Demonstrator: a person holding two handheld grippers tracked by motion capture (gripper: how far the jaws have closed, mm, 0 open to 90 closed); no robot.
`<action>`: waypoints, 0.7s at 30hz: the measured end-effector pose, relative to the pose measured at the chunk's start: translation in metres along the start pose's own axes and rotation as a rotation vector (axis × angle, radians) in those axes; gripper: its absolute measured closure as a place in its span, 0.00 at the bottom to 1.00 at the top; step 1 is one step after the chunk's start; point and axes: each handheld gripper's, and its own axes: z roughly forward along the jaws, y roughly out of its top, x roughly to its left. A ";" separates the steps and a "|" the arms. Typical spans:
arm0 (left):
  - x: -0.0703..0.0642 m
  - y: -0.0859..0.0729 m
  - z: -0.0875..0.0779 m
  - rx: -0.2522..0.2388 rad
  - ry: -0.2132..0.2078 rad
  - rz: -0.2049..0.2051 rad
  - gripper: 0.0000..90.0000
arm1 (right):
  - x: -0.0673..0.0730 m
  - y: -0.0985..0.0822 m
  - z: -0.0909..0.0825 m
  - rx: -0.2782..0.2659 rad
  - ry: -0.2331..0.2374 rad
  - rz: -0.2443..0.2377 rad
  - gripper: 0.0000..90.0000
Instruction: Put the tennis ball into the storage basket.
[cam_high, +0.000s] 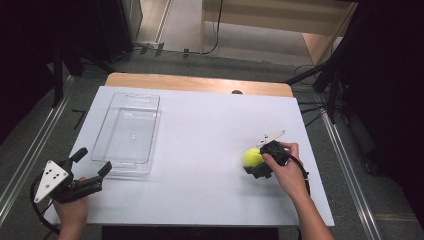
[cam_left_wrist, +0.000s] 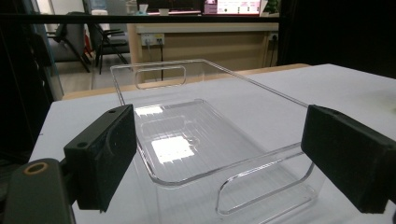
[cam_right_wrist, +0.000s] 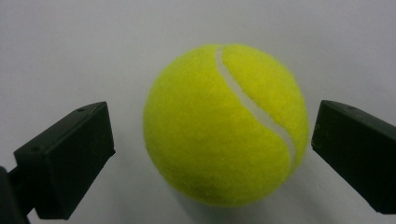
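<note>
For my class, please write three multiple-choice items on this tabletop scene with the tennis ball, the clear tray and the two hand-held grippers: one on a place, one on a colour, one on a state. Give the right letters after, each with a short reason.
1. Where does the tennis ball lie?
A. inside the clear tray
B. on the white table top, at its right
C. on the floor

2. What colour is the tennis ball?
A. yellow-green
B. red
C. blue

3. How does the right gripper stand to the ball?
A. shut tight on it
B. open, one jaw at each side, gaps showing
C. pointing away from it

Answers:
1 B, since the high view shows it on the white table top, far from the clear tray.
2 A, as the right gripper view shows yellow-green felt with a white seam.
3 B, as both jaws flank the ball without touching it.
</note>
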 end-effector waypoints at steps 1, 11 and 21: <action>0.000 0.000 0.000 0.001 0.000 0.000 0.12 | 0.000 0.000 0.001 0.003 0.000 -0.001 0.00; 0.000 0.000 0.000 -0.002 -0.002 -0.001 0.12 | -0.001 0.001 0.002 -0.003 -0.017 0.008 0.13; 0.000 0.000 0.000 0.000 -0.002 0.000 0.12 | -0.001 0.002 0.005 0.005 -0.008 0.019 0.22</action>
